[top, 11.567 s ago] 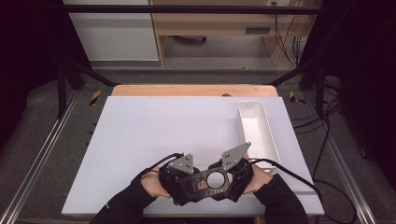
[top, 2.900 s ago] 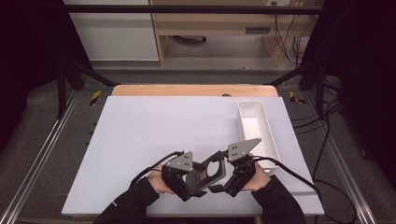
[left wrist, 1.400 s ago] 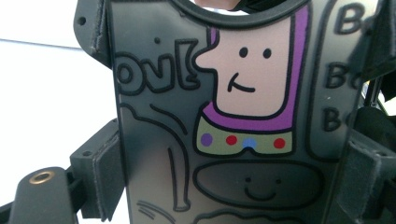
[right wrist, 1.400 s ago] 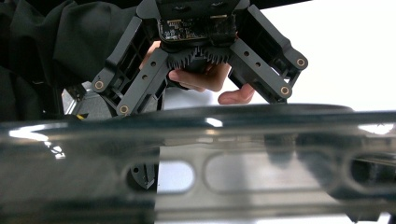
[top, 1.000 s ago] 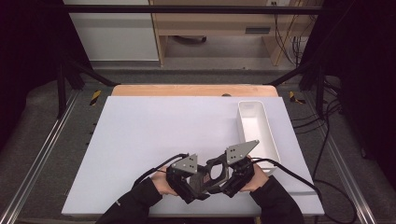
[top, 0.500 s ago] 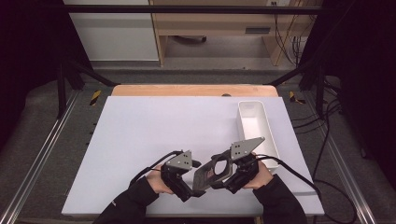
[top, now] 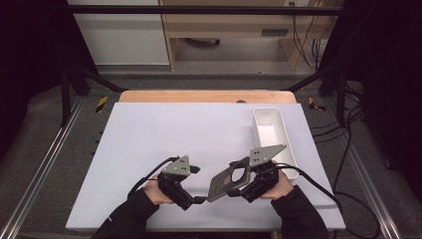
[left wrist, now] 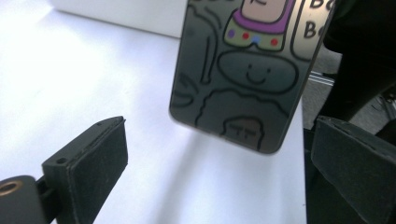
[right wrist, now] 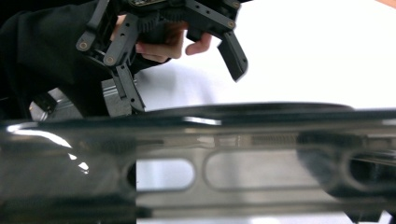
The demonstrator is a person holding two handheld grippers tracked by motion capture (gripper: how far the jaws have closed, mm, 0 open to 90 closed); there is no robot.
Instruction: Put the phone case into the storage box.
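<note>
Near the front edge of the white table surface (top: 149,129), we hold a dark flat phone case with a round hole and cartoon drawings (top: 230,179) in our right gripper (top: 249,185), whose jaws are closed on its one end. The case is tilted and lifted above the surface. Our left gripper (top: 195,184) stands just beside its free end, jaws wide apart and holding nothing. At the right edge rests a long white plastic tray (top: 271,137).
</note>
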